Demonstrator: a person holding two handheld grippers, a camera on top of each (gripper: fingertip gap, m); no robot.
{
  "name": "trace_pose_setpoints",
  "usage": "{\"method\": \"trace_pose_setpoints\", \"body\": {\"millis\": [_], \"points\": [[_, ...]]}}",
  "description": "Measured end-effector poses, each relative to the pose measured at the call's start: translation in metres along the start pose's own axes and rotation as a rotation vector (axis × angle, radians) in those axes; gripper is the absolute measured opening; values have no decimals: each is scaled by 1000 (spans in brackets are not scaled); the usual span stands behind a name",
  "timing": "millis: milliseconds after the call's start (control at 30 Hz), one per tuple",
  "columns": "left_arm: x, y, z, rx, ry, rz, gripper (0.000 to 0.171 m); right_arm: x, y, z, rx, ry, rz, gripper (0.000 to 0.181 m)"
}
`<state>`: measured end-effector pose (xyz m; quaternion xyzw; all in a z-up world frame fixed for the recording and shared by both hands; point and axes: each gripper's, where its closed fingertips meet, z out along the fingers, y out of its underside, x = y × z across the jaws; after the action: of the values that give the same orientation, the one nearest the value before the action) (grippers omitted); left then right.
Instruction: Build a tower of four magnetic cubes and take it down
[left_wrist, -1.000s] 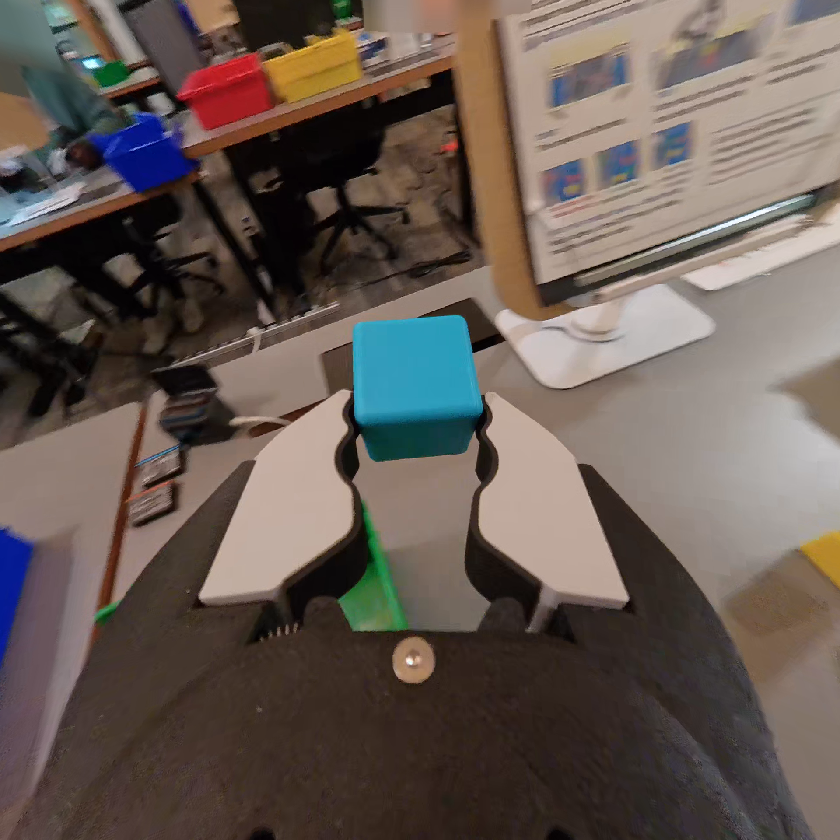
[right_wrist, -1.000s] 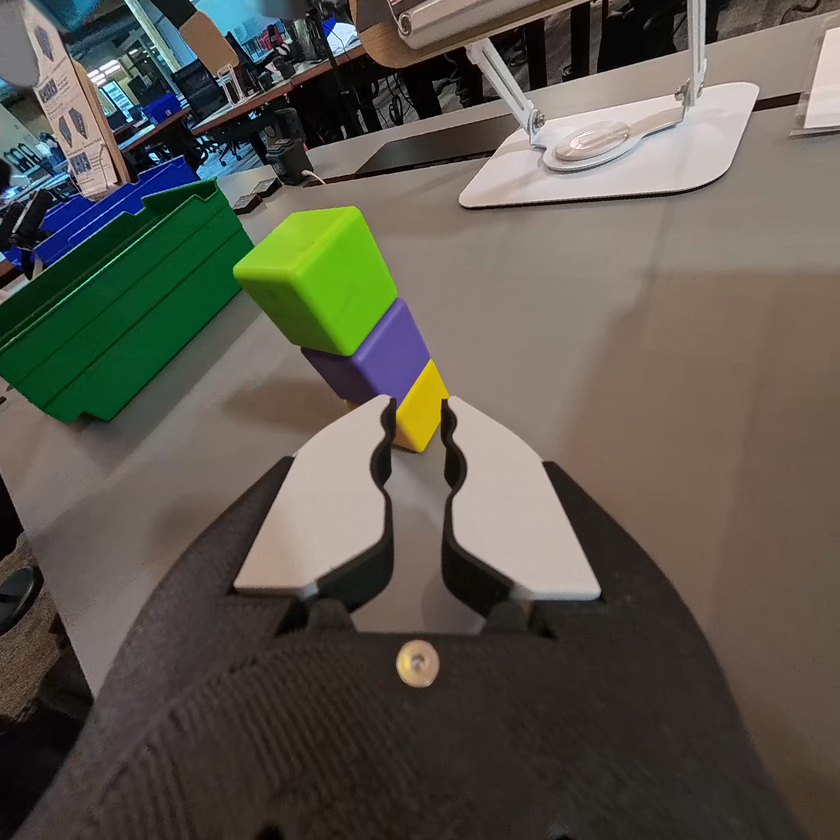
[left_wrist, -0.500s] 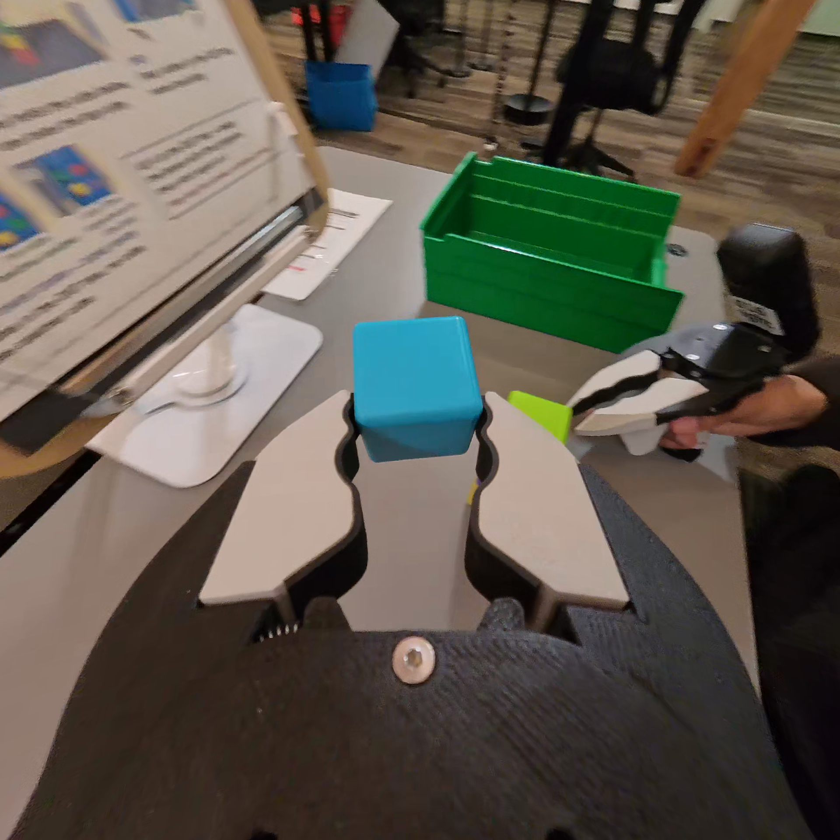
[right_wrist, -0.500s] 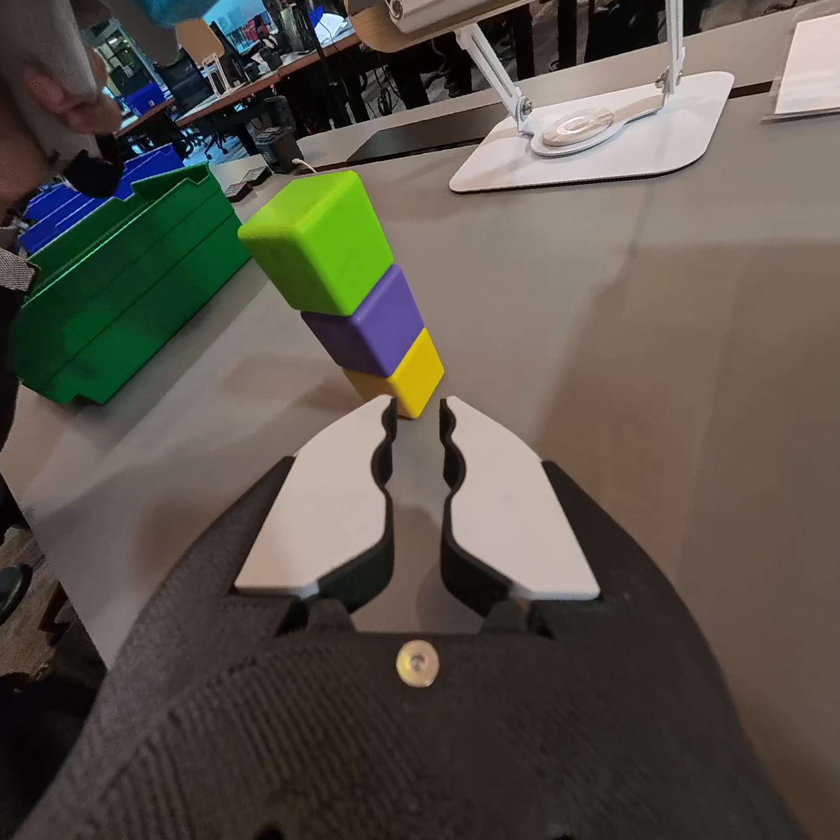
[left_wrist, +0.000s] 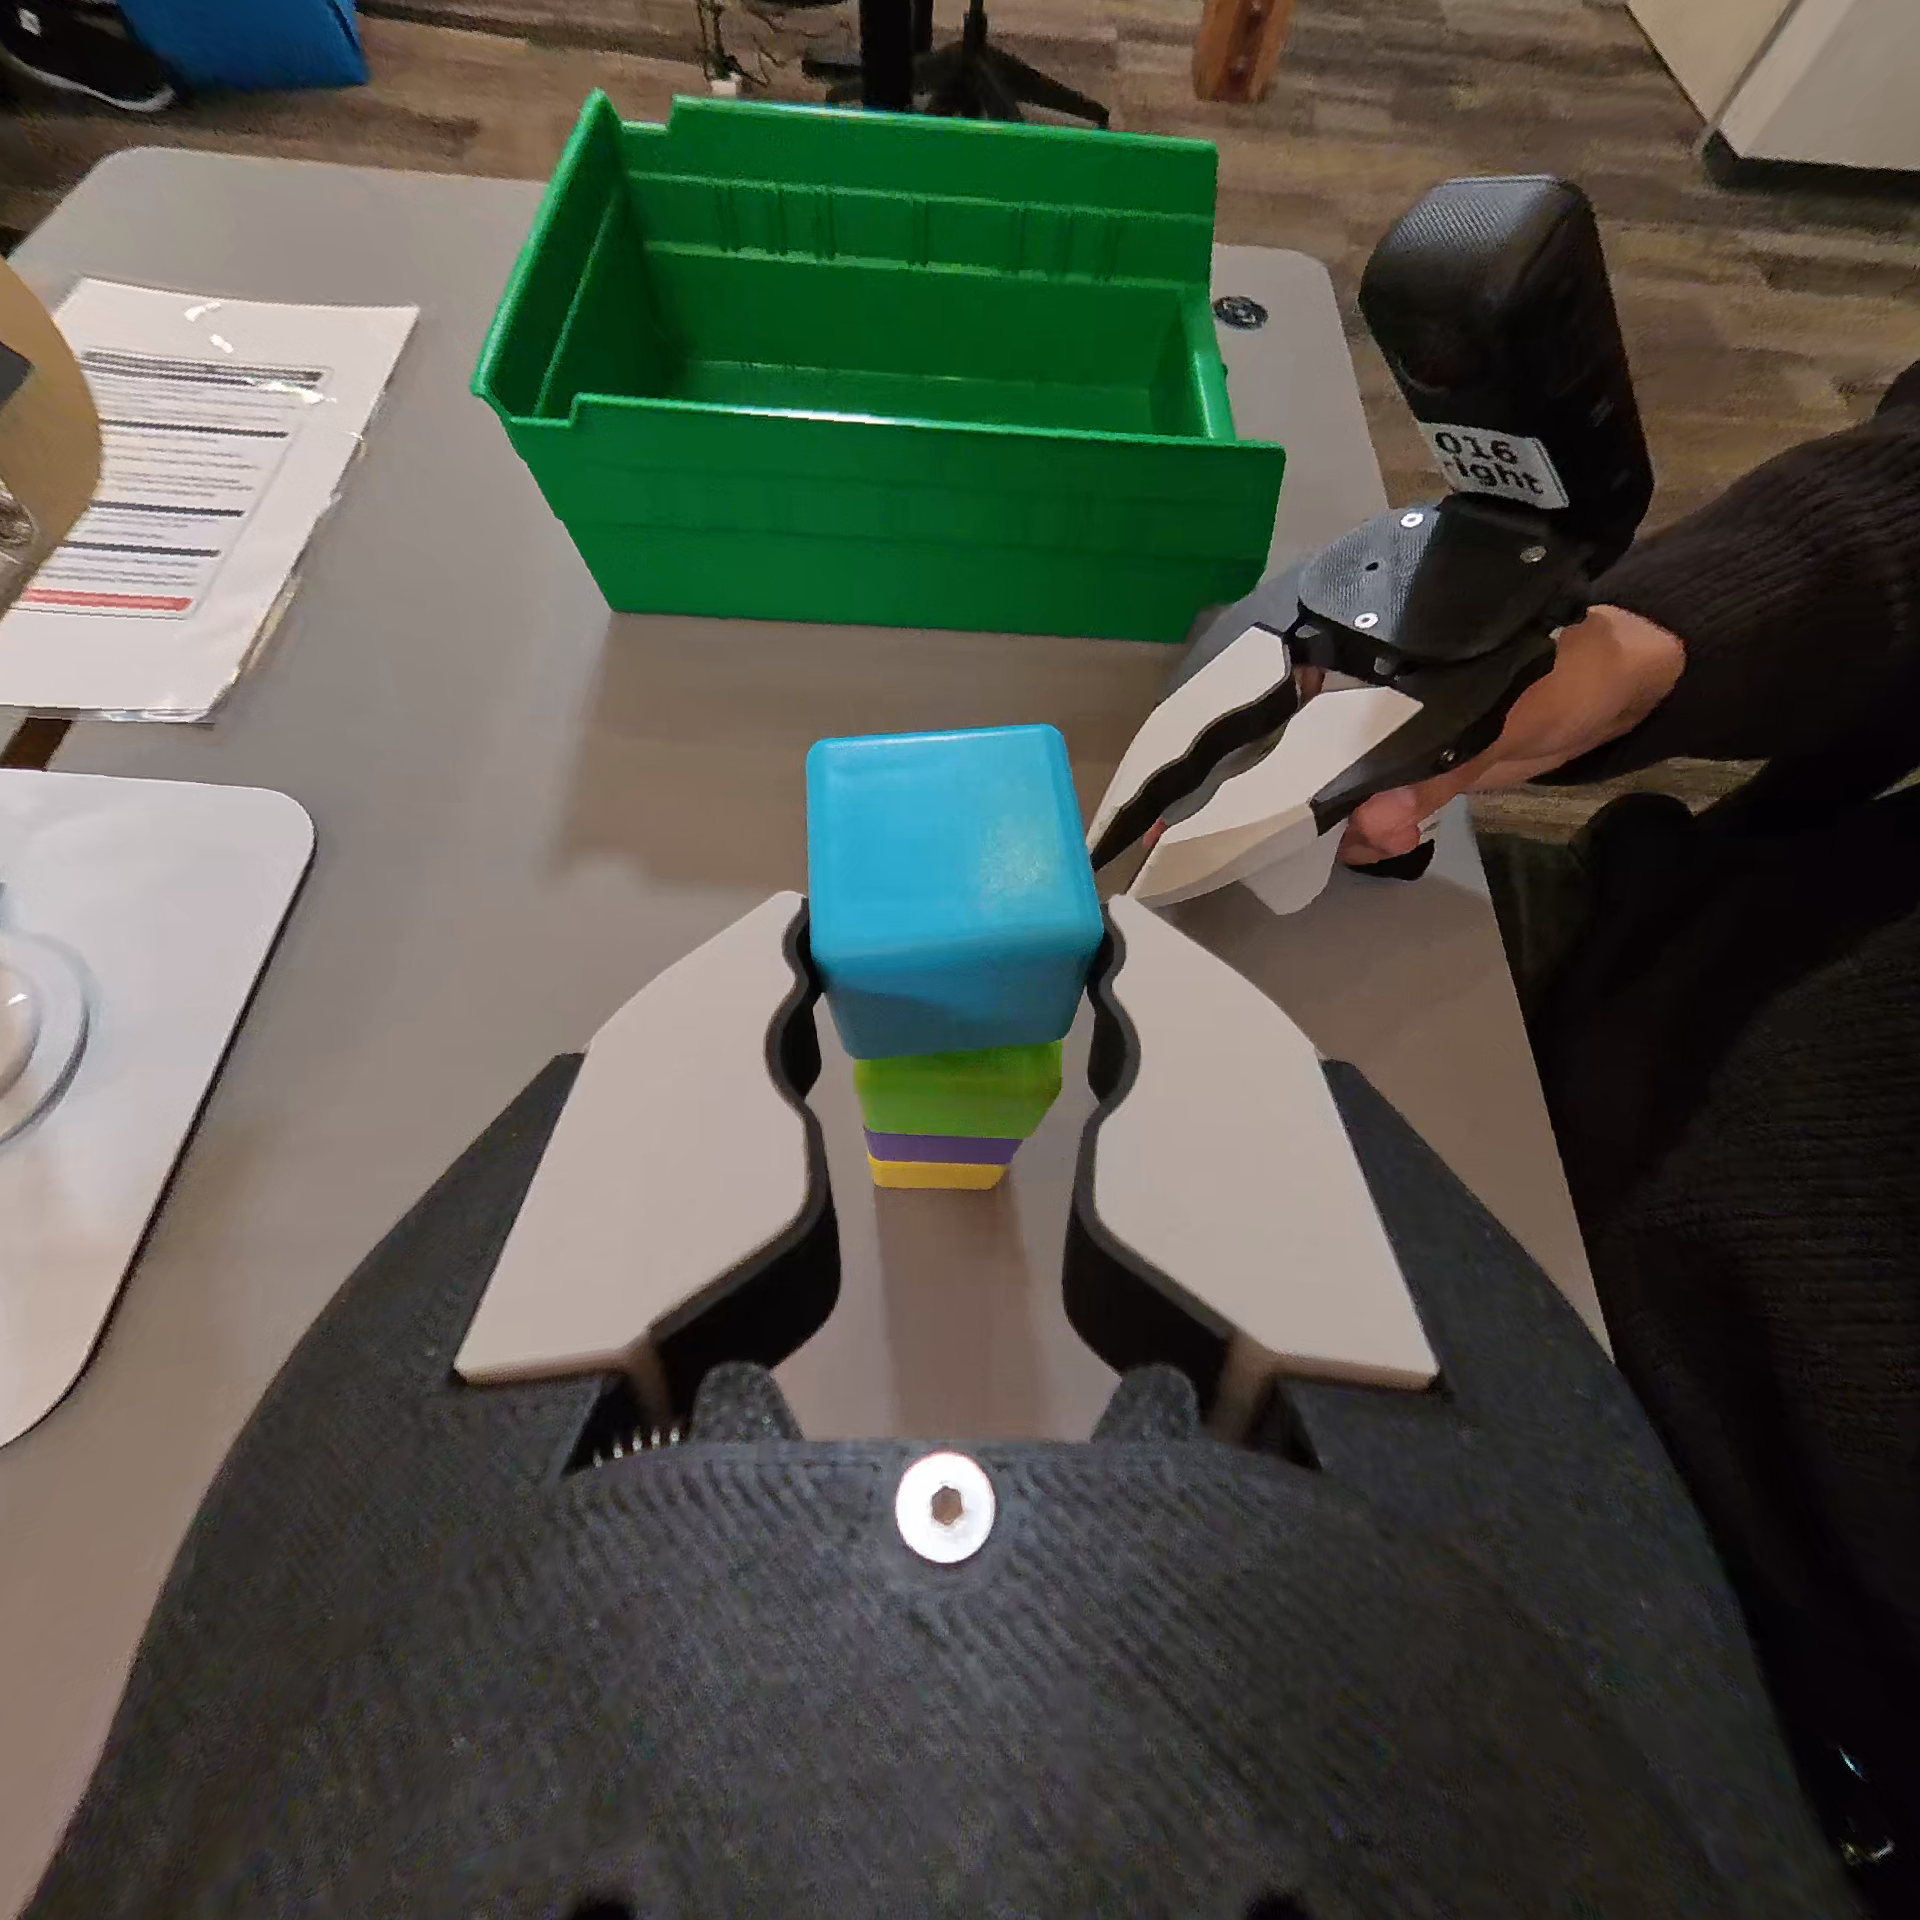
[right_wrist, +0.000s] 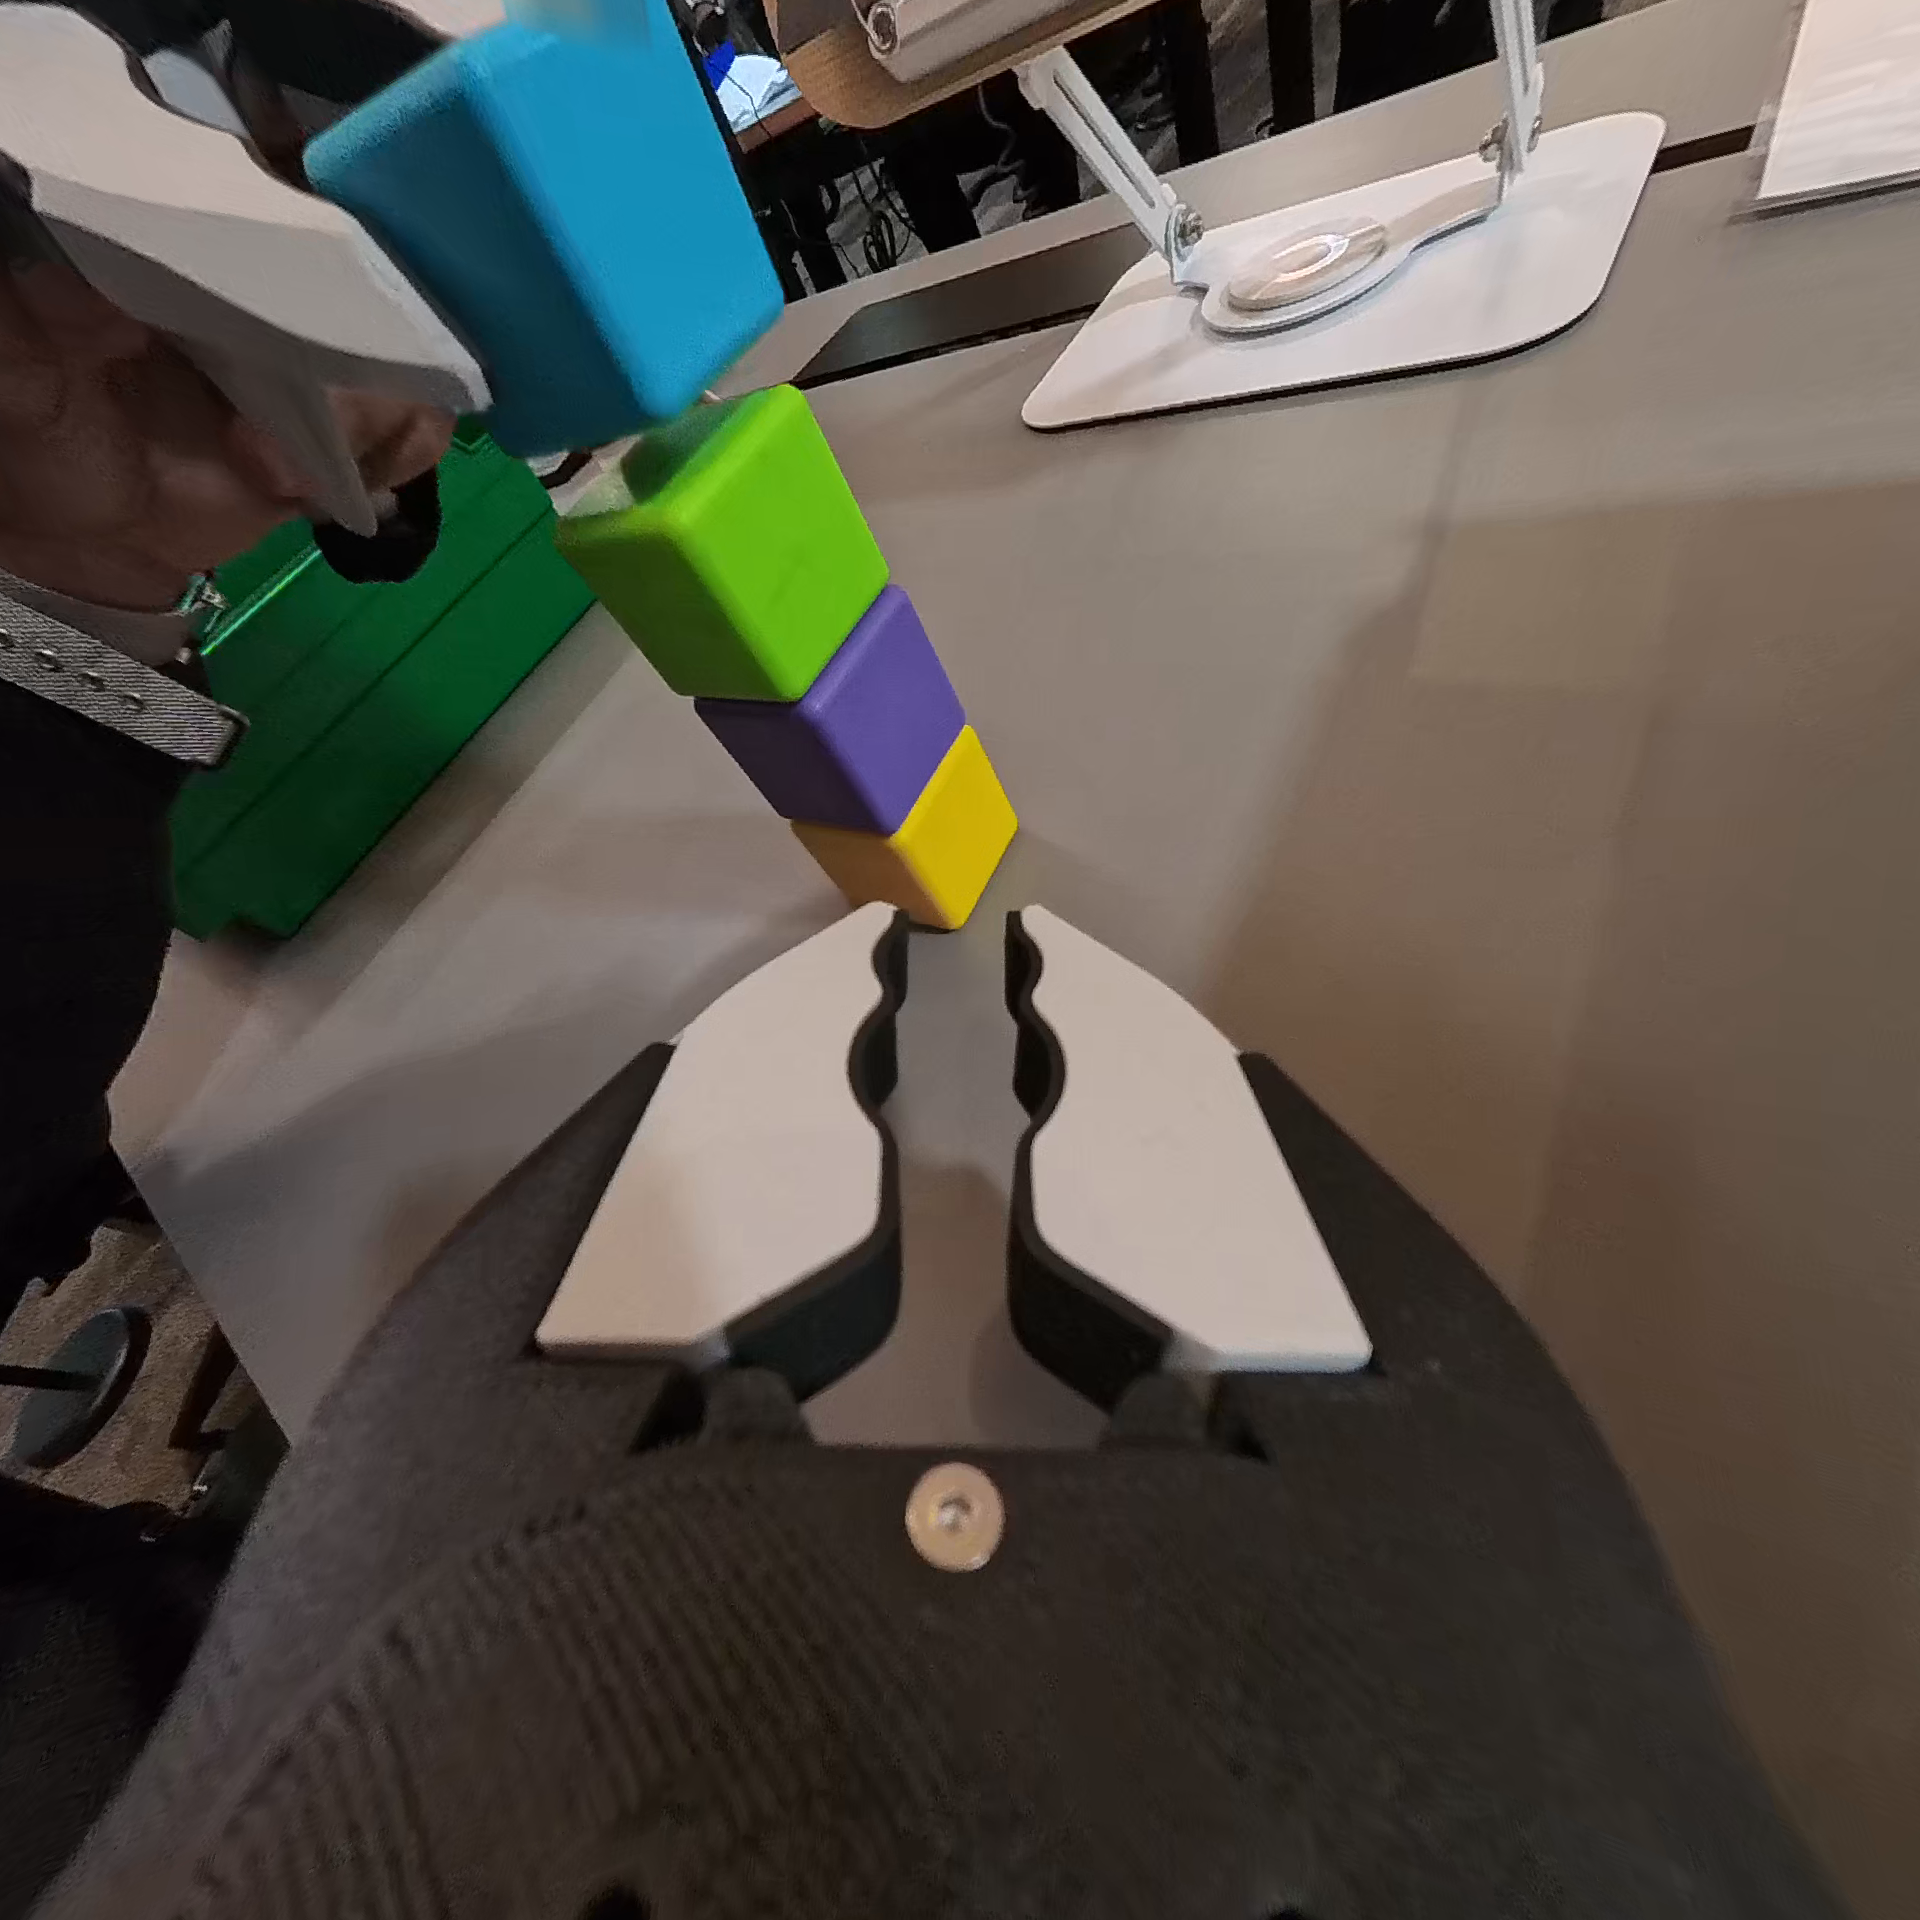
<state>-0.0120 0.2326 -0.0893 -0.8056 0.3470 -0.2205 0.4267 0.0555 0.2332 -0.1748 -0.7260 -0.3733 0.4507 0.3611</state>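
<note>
On the grey table (left_wrist: 436, 831) by an office floor, I am seeing a printed sheet (left_wrist: 177, 488) at far left, then the green bin (left_wrist: 883, 499). My left gripper (left_wrist: 951, 935) is clenching the blue cube (left_wrist: 951, 883) just above the upright lime-purple-yellow stack (right_wrist: 821, 665). My right gripper (right_wrist: 954, 920), slightly parted and holding nothing, is sitting beside the yellow base cube (right_wrist: 940, 831).

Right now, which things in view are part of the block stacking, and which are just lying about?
In play:
- left gripper shut on the blue plastic cube
- lime green cube, purple cube, yellow cube: stacked
- right gripper, empty, beside the stack

Lying about:
- green plastic bin
- white stand base
- printed sheet
</note>
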Motion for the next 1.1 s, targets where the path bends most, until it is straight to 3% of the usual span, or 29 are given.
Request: {"method": "trace_pose_setpoints", "body": {"millis": [900, 1100], "points": [[7, 9, -4, 80, 129, 3, 51, -2, 0, -1, -1, -19, 38, 18], [14, 21, 2, 44, 185, -14, 68, -3, 0, -2, -2, -23, 40, 18]]}}
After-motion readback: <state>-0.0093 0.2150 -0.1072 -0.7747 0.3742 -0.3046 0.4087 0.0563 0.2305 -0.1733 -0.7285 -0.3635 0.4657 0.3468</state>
